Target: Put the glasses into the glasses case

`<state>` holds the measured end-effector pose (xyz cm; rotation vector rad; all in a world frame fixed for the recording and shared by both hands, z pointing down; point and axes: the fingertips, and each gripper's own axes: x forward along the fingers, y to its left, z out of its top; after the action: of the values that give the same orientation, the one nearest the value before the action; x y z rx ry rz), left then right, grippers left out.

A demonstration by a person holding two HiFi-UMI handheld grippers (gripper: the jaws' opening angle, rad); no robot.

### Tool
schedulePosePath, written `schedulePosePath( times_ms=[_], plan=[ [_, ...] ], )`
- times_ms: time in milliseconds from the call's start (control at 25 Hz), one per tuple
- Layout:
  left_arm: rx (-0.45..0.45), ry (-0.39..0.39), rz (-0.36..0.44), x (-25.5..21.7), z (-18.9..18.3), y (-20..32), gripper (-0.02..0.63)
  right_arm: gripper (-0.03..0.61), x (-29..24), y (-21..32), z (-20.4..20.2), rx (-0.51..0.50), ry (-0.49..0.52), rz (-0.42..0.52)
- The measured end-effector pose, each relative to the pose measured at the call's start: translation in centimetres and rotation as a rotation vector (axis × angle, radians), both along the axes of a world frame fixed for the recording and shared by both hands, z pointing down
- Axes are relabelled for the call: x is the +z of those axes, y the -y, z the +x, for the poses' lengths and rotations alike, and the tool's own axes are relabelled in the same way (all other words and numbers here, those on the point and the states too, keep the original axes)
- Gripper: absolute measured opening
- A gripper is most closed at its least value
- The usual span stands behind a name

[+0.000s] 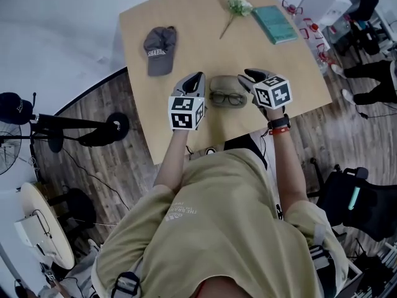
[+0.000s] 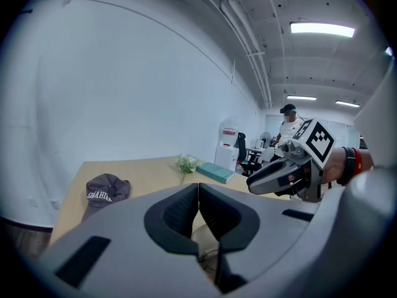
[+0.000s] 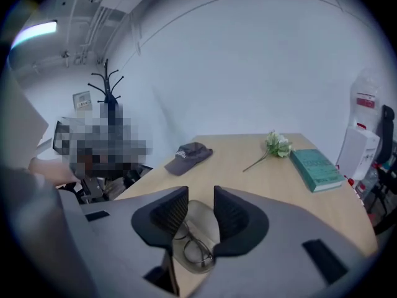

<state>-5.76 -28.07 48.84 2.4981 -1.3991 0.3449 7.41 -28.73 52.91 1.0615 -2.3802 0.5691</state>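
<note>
Between the two grippers, near the tabletop's point(image 1: 186, 23) front edge: glasses case point(image 1: 226, 85), open, pale inside, with the glasses point(image 1: 227, 98) lying in it, lenses up.

Left gripper point(image 1: 197, 78): just left of the case, nose pointing away from the person. Its own view shows the jaws pressed together with nothing between them. The bare left forearm reaches straight forward from the torso, and the marker cube point(image 1: 186, 112) faces up.

Right gripper point(image 1: 249, 74): just right of the case, nose angled inward toward it. Its own view shows the jaws parted and holding nothing. The case point(image 3: 201, 225) and glasses point(image 3: 195, 248) show through the gap, below the tips. The right forearm is extended with the elbow bent, and a dark wristband point(image 1: 279, 124) with a red edge sits at the wrist.

Beyond the left gripper, further up the tabletop: grey cap point(image 1: 160, 49) with white lettering.

Beyond the right gripper, toward the far edge: flower sprig point(image 1: 237, 6), and just right of it a teal book point(image 1: 275, 23) lying flat.

From the left gripper view, the right gripper point(image 2: 257, 184) hangs to the right, gripped by a hand.
</note>
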Motion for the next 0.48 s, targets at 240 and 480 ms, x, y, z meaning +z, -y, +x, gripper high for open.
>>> schedulePosePath(
  times_ms=[240,480],
  plan=[
    [-0.013,0.000,0.032,-1.9,0.1,0.6,0.023,0.115,-3.7,0.8,1.5,0.162,0.100,0.100],
    [-0.029,-0.008,0.062,-3.4,-0.1,0.8,0.023,0.086,-6.8,1.1,3.6,0.308,0.137,0.216]
  ],
)
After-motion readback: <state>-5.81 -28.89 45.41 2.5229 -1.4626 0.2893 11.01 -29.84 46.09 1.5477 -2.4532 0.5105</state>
